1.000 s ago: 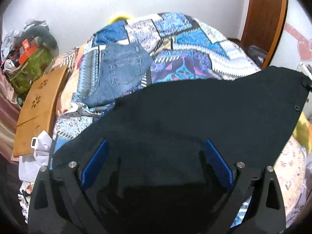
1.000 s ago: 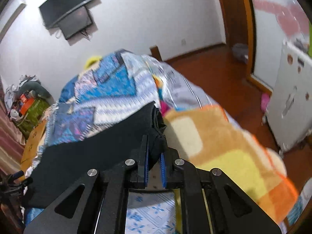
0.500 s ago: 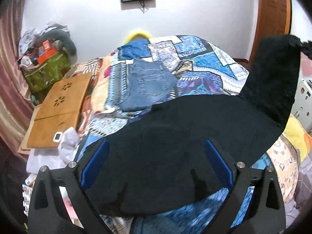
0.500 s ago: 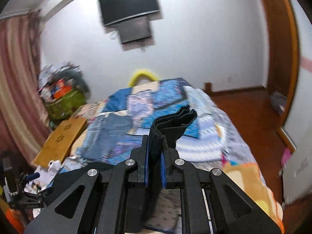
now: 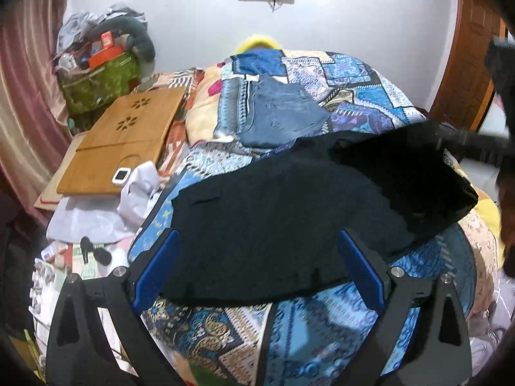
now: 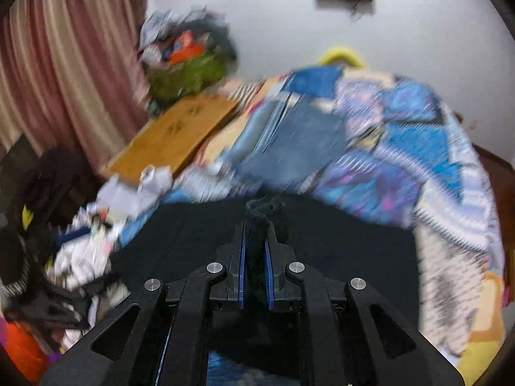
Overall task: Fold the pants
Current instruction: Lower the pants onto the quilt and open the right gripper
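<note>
While the bed (image 5: 370,96) under its patchwork quilt carries everything, the black pants (image 5: 273,225) lie spread across its near half, matte and limp, one end doubled over at the right. To fold well, I judge that edge should be carried over level and laid flush. Folded jeans (image 5: 283,115) sit farther back; a wooden board (image 5: 128,135) lies left. The right gripper (image 6: 256,234) pinches a bunched black hem. The left gripper (image 5: 257,263) gapes wide, holding nothing.
</note>
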`<action>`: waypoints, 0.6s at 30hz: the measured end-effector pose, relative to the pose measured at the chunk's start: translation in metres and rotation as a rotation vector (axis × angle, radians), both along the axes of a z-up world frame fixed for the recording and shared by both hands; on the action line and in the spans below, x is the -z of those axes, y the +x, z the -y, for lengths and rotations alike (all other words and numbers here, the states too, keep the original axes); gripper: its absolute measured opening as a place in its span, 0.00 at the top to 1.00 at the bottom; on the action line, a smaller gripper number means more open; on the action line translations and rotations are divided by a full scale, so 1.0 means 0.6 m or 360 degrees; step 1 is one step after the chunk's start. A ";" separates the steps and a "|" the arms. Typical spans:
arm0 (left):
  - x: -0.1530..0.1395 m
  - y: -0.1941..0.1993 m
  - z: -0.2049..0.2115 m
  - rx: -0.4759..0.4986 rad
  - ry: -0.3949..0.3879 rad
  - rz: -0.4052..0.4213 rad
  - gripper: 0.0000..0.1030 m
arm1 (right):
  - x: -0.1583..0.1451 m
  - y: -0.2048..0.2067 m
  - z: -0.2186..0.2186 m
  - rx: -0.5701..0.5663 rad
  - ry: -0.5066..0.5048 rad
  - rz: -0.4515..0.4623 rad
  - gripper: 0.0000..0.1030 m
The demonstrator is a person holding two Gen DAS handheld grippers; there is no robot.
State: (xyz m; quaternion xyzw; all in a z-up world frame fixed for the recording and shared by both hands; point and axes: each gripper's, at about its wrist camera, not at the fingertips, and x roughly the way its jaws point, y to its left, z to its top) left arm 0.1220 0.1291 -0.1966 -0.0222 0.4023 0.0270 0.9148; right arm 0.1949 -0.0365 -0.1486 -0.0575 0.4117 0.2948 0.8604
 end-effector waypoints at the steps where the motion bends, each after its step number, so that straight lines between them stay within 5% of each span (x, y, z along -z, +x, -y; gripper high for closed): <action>1: 0.002 -0.003 -0.003 -0.0005 -0.0003 -0.0005 0.04 | 0.021 -0.008 -0.007 -0.0018 -0.0029 -0.0033 0.91; 8: 0.004 0.012 -0.001 -0.0010 -0.0013 -0.0019 0.04 | 0.075 -0.023 -0.008 -0.0059 -0.0066 -0.0211 0.78; 10: -0.004 0.020 0.009 0.0011 0.0001 -0.0003 0.04 | 0.065 -0.023 -0.001 -0.0092 -0.0025 -0.0258 0.65; 18: -0.035 0.073 0.055 0.0100 0.0051 0.0057 0.04 | -0.017 -0.022 0.057 -0.0069 0.0059 -0.0042 0.50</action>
